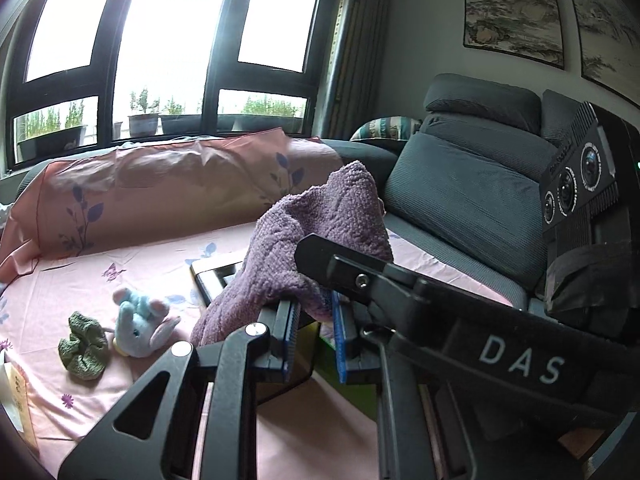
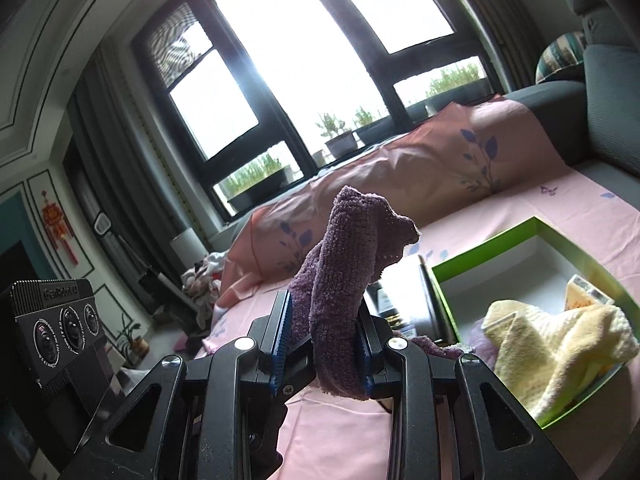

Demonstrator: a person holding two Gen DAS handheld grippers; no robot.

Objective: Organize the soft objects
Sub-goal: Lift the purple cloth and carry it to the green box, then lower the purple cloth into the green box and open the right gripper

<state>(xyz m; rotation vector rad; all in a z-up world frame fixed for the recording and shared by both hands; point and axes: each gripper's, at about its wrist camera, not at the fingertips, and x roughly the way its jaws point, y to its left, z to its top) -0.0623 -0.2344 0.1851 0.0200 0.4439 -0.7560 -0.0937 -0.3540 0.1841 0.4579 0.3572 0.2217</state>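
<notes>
A purple knitted towel (image 1: 320, 236) is bunched up above the pink sheet. My left gripper (image 1: 314, 336) is shut on its lower fold between the blue pads (image 1: 289, 332). In the right wrist view, a twisted end of the same towel (image 2: 340, 272) stands up out of my right gripper (image 2: 324, 348), which is shut on it. A green box (image 2: 496, 240) with a white inside lies to the right, with a pale yellow towel (image 2: 560, 340) in it. A light blue plush elephant (image 1: 140, 324) and a green scrunchie (image 1: 84, 346) lie on the sheet at the left.
A pink flowered sheet (image 1: 132, 256) covers the seat and a long bolster (image 1: 168, 188) below the window. A dark flat case (image 1: 214, 276) lies behind the towel. Grey sofa cushions (image 1: 472, 196) stand on the right. The right gripper's DAS-marked bar (image 1: 516, 356) crosses the left wrist view.
</notes>
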